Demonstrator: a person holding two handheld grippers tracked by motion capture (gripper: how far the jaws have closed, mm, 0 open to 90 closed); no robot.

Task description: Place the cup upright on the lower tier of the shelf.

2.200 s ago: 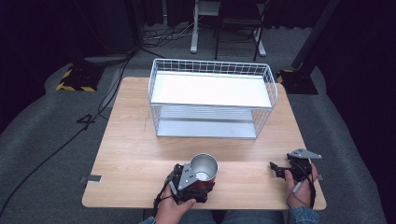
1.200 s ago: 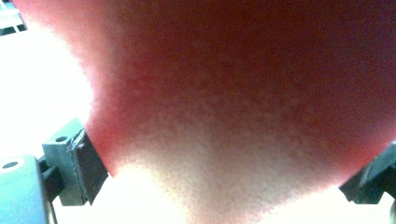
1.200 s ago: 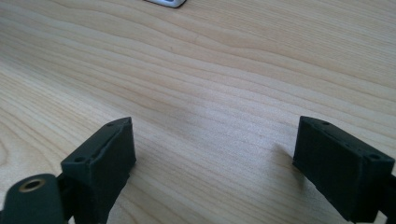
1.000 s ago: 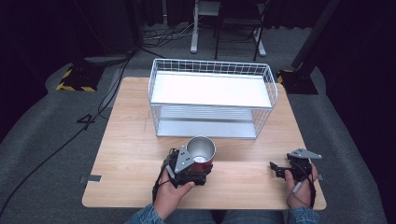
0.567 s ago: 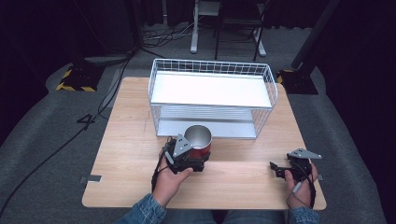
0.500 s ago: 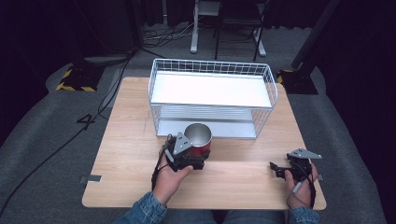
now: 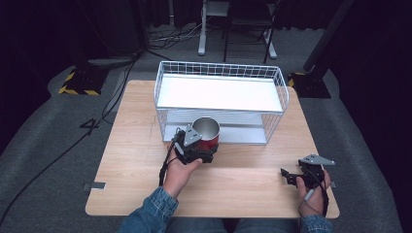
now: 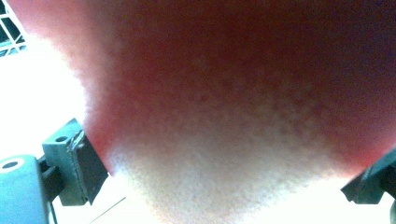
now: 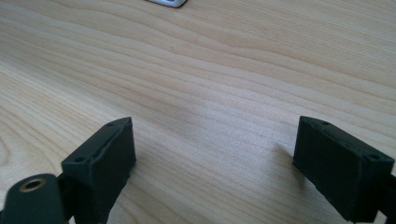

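A: So, where is the red cup [image 7: 206,134] placed relative to the wire basket [image 7: 221,104]?

B: It is held upright, just in front of the basket's near wall, clamped between the jaws of the left gripper [image 7: 195,145]. Its red side is seen pressed close between the jaws in the left gripper view [image 8: 224,93].

A: And which way is the basket to be reached?

B: Forward and up, it is judged; the rim must be cleared.

A: The right gripper [image 7: 305,175]?

B: It is kept well apart on the table [image 7: 136,145], jaws spread wide, nothing held.
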